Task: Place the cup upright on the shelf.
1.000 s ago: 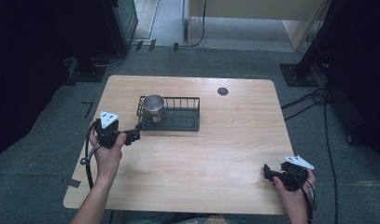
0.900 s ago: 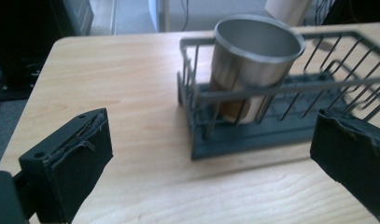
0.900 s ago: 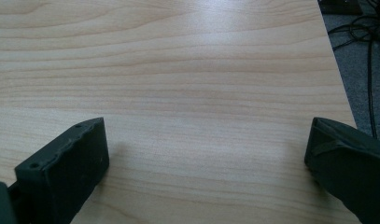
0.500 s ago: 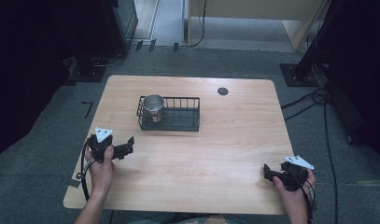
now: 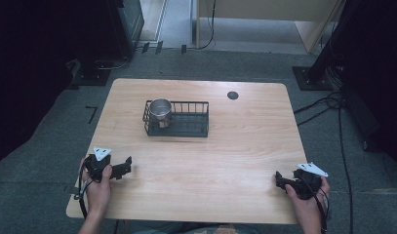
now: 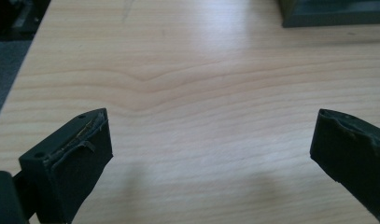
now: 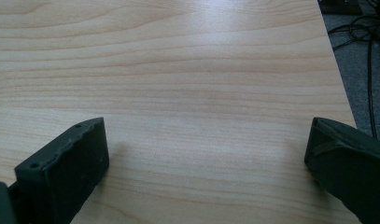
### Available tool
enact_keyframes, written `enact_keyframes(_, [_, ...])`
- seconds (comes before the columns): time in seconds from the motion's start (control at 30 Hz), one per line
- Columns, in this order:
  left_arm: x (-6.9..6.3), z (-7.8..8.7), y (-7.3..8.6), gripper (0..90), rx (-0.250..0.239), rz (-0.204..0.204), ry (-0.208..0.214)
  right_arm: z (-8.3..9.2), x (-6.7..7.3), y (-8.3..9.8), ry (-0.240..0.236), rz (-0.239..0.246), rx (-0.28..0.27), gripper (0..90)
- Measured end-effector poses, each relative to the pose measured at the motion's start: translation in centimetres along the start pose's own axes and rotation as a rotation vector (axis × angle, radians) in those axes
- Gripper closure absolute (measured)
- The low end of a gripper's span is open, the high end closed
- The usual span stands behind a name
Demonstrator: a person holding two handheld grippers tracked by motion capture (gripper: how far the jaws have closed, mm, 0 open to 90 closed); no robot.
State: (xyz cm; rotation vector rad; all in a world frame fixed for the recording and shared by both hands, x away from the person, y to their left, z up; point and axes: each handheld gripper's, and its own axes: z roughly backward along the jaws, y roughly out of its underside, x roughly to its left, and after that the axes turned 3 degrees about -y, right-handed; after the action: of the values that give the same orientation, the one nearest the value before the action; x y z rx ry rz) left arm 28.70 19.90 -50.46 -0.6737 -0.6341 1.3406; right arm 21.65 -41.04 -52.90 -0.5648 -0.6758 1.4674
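Both hand-held grippers (image 5: 125, 165) (image 5: 280, 180) wide apart, empty.

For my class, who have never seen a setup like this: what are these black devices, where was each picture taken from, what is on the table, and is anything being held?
There is no robot here. A person sits at a wooden table and holds a hand-operated gripper in each hand: the left gripper and the right gripper. Each has two black jaws that can pinch things.

The high view comes from a fixed camera above the person, looking down on the table. The other two pictures come from small cameras riding on the grippers, looking out between their own jaws at the wood.

On the table stands a dark wire basket with a metal cup inside, at its left end. A small dark round spot lies near the far edge.

Nothing is held: in both gripper views the jaws stand wide apart with only bare wood between them.
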Motion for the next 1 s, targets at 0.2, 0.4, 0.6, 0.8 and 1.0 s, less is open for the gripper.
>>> enact_keyframes(0.2, [1.2,0.3,1.5,0.0,0.034,-0.004,-0.052,0.0,0.0,0.0,0.000,0.000,0.000,0.0])
enact_keyframes(0.4, [2.5,1.1,2.7,0.0,0.046,-0.020,-0.100,0.0,0.0,0.0,0.000,0.000,0.000,0.0])
enact_keyframes(0.6, [3.5,1.9,3.5,0.0,0.059,-0.032,-0.126,0.0,0.0,0.0,0.000,0.000,0.000,0.0])
enact_keyframes(0.8, [4.2,1.7,3.5,0.0,0.091,0.001,-0.039,0.0,0.0,0.0,0.000,0.000,0.000,0.0])
enact_keyframes(1.0, [4.2,1.7,3.5,0.0,0.091,-0.014,-0.022,0.0,0.0,0.0,0.000,0.000,0.000,0.0])
